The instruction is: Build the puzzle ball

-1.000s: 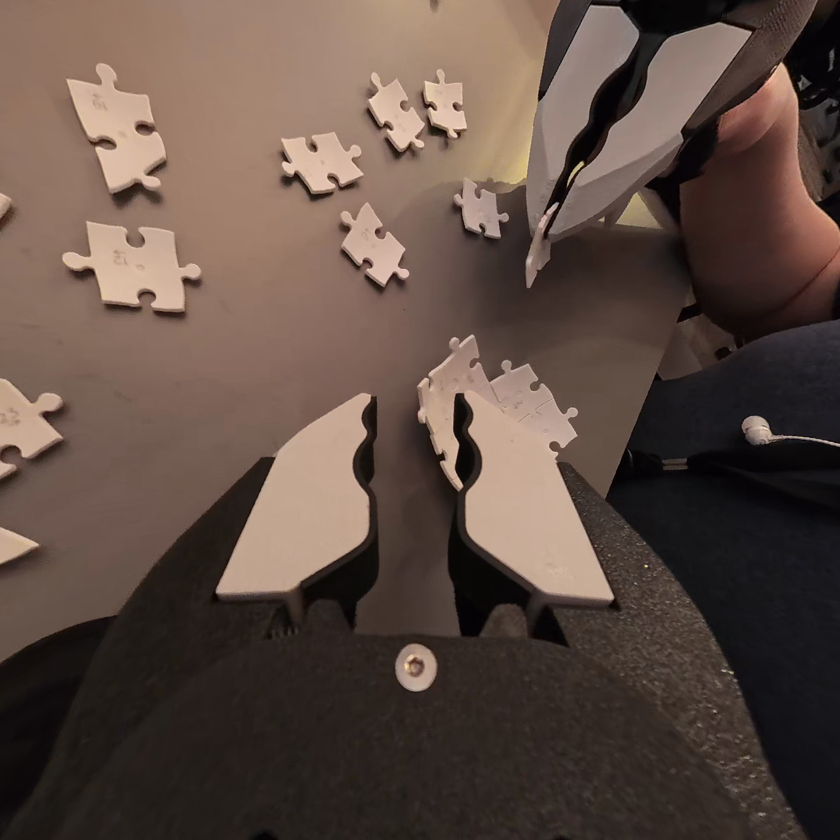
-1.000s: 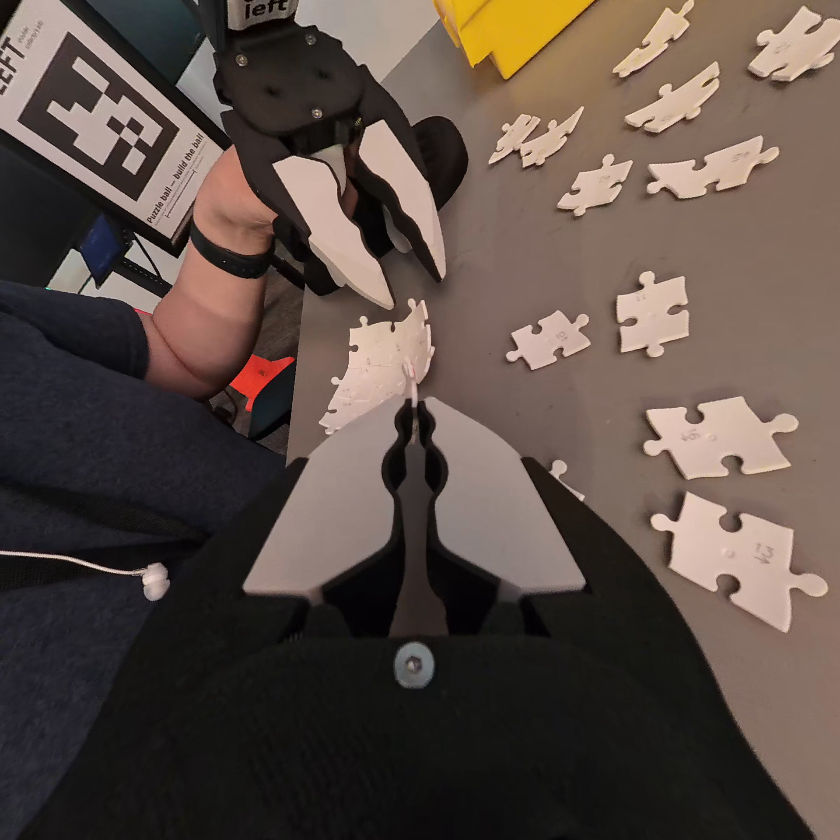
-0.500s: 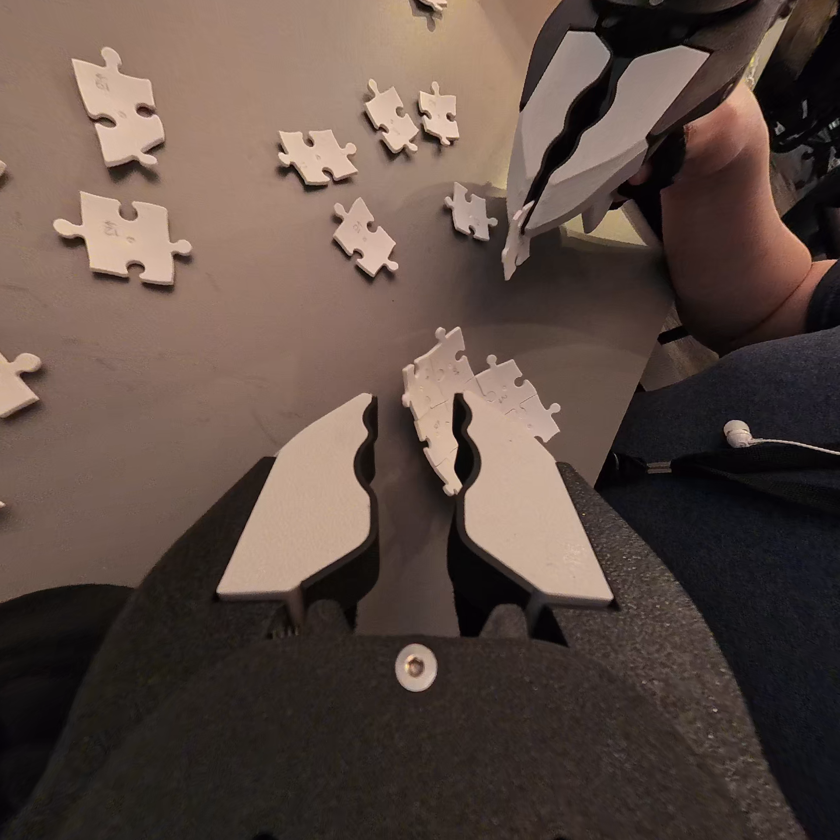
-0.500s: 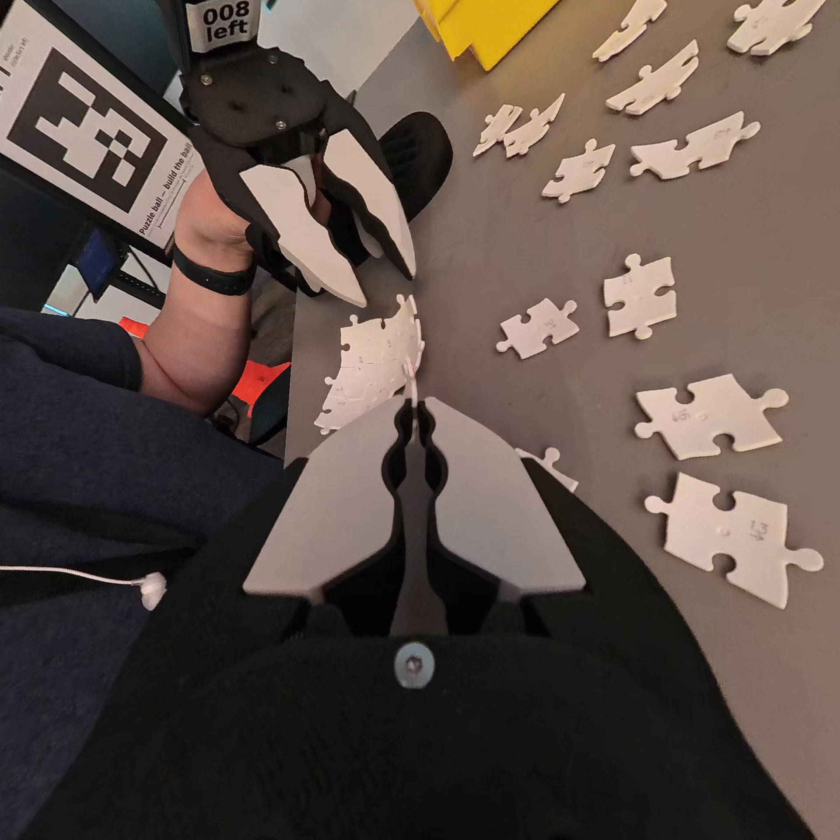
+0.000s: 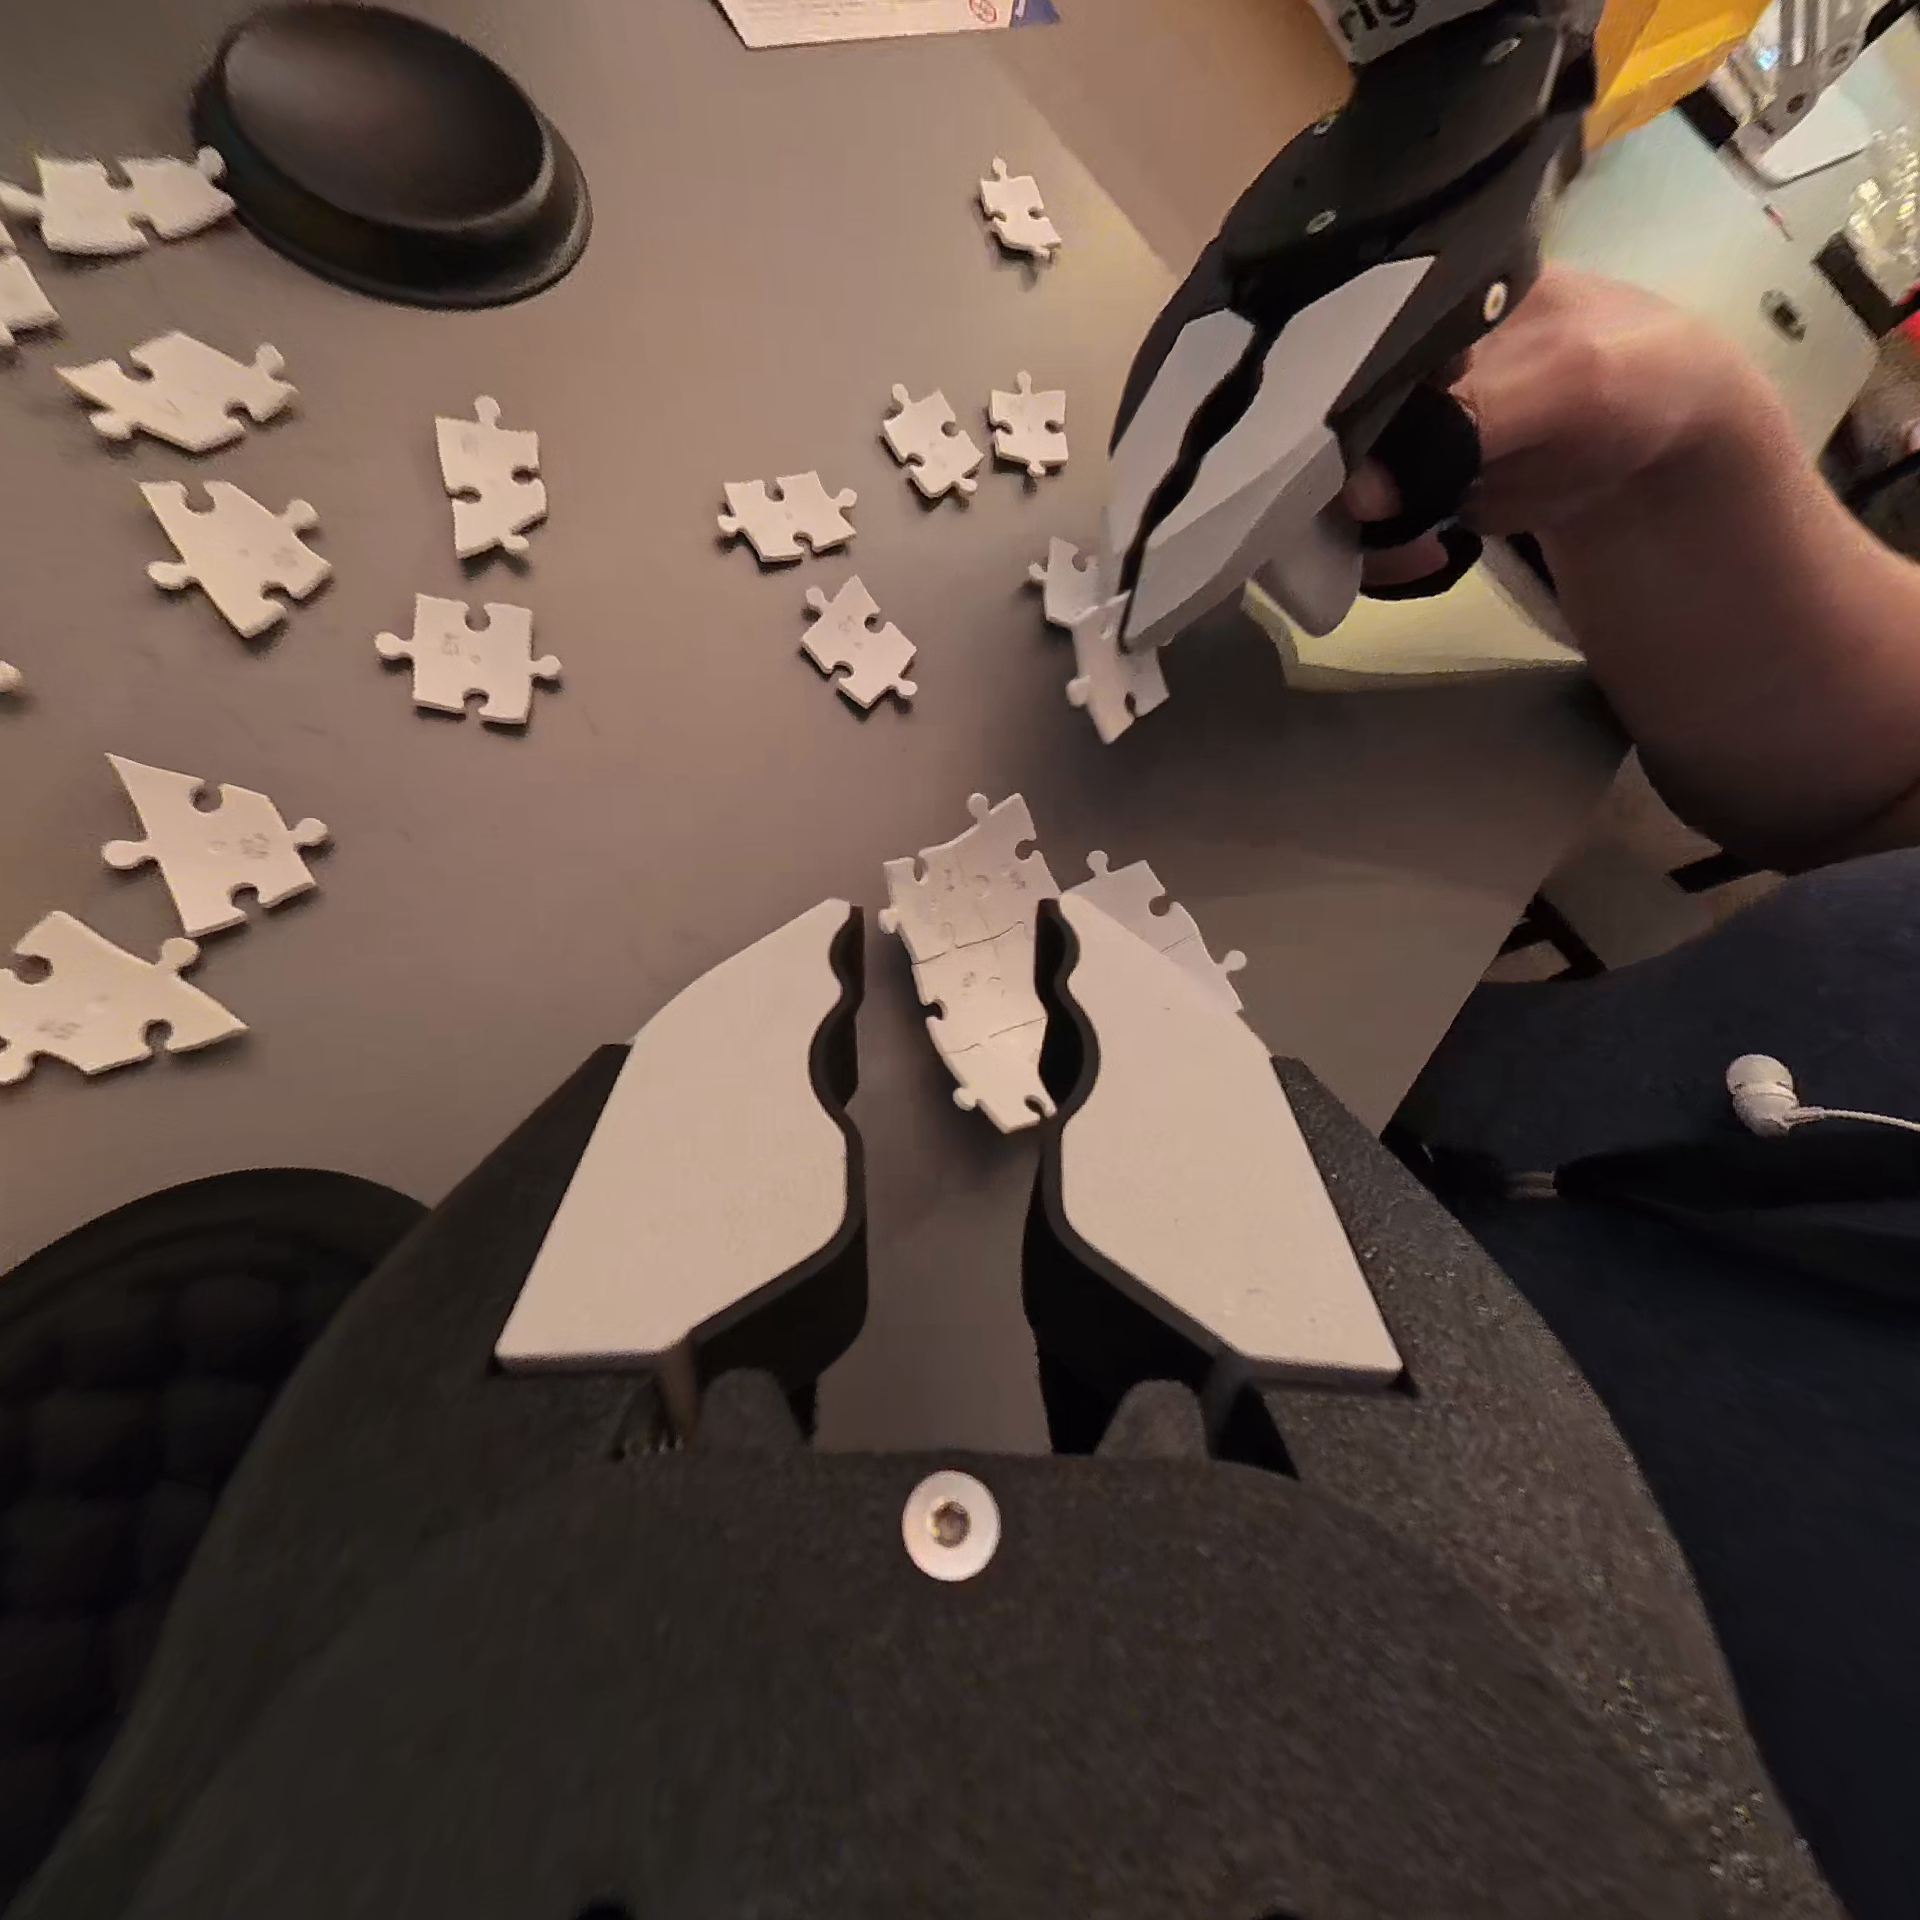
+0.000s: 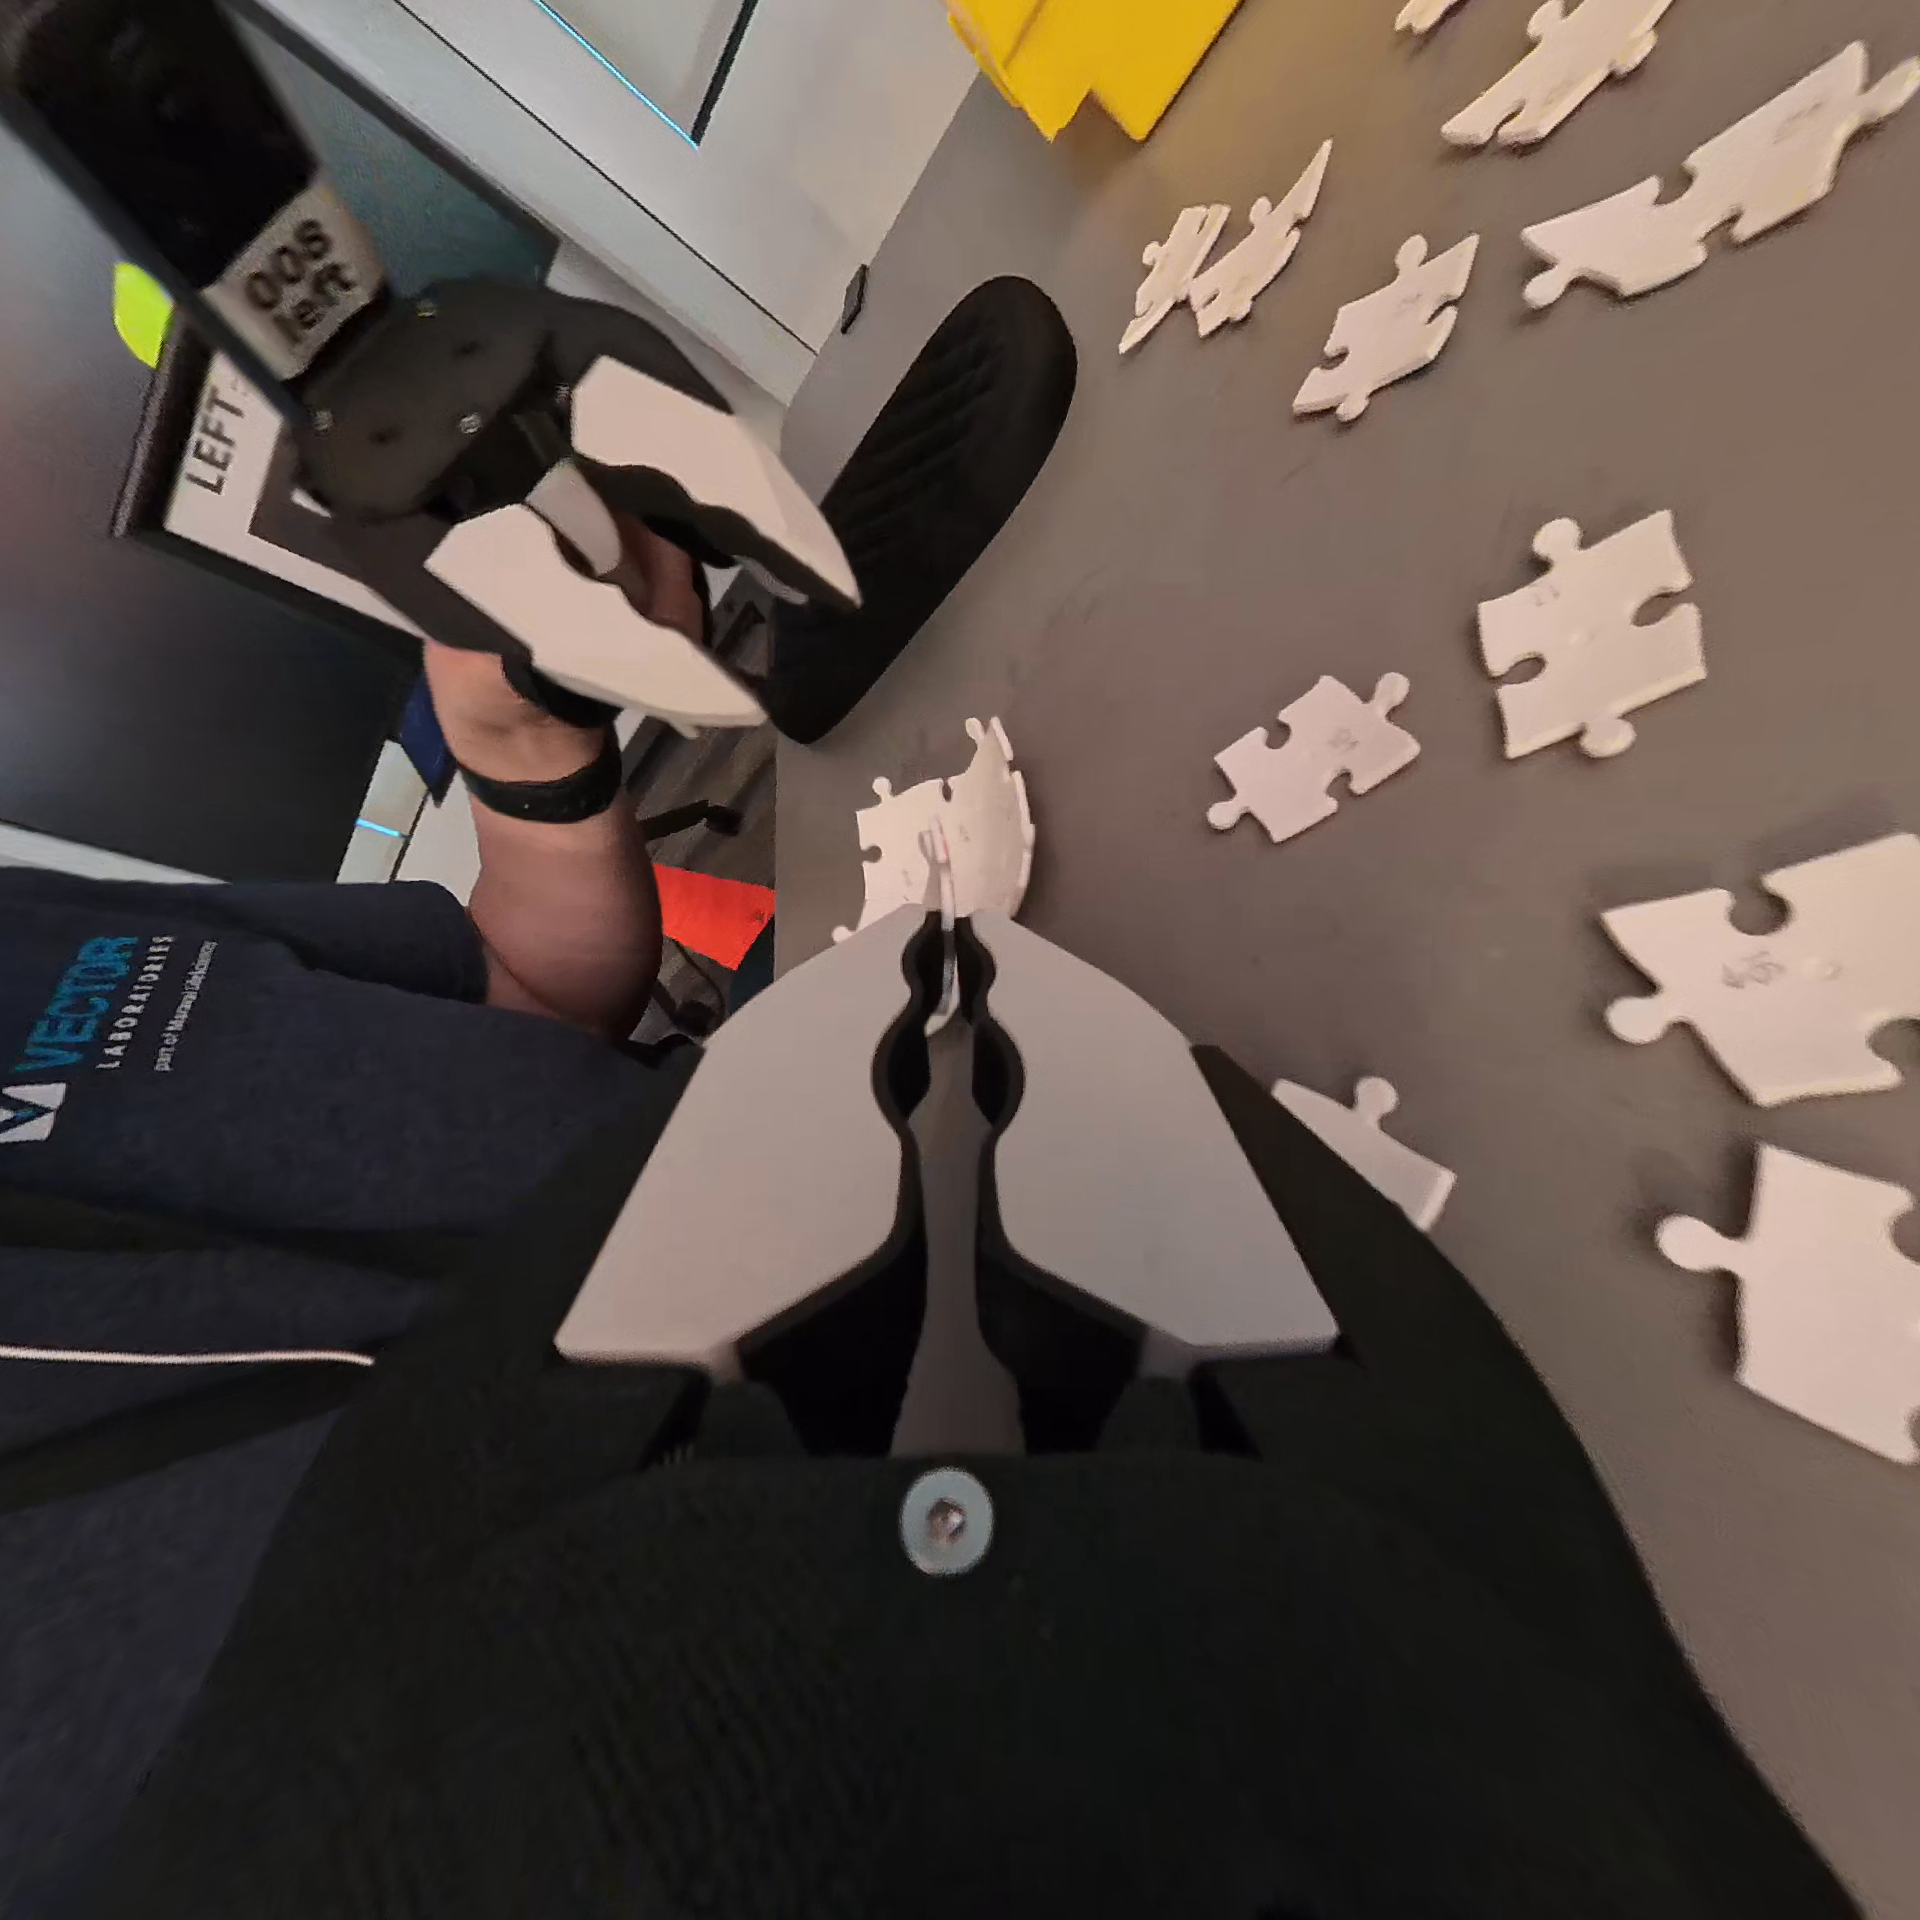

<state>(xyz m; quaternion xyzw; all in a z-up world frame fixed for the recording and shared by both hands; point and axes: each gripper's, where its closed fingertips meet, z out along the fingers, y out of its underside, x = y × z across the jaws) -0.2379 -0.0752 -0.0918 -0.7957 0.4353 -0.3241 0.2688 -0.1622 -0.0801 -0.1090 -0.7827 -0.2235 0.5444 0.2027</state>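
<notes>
A curved section of joined white puzzle pieces (image 5: 971,935) stands on the grey table (image 5: 644,831) near its front edge. My left gripper (image 5: 945,914) is open and empty. The section shows through the gap between its fingers, partly behind the right finger, and is not gripped. In the right wrist view the left gripper (image 6: 805,655) hovers up and left of the section (image 6: 971,831), apart from it. My right gripper (image 6: 942,914) is shut on a single white puzzle piece (image 6: 940,873), seen edge-on. In the left wrist view the right gripper (image 5: 1127,613) holds that piece (image 5: 1117,675) above the section.
Several loose white pieces (image 5: 473,655) lie spread over the table. A black domed stand (image 5: 384,156) sits at the far side, and it also shows in the right wrist view (image 6: 925,499). A yellow box (image 6: 1091,52) stands beyond. The table edge (image 5: 1455,987) and the person's lap are right of the section. There is about 9 cm between the tips of the two grippers.
The right gripper has come lower and closer to the section with its piece. The left gripper has tilted and drawn back, so more of the table shows. Its jaws stay open.
</notes>
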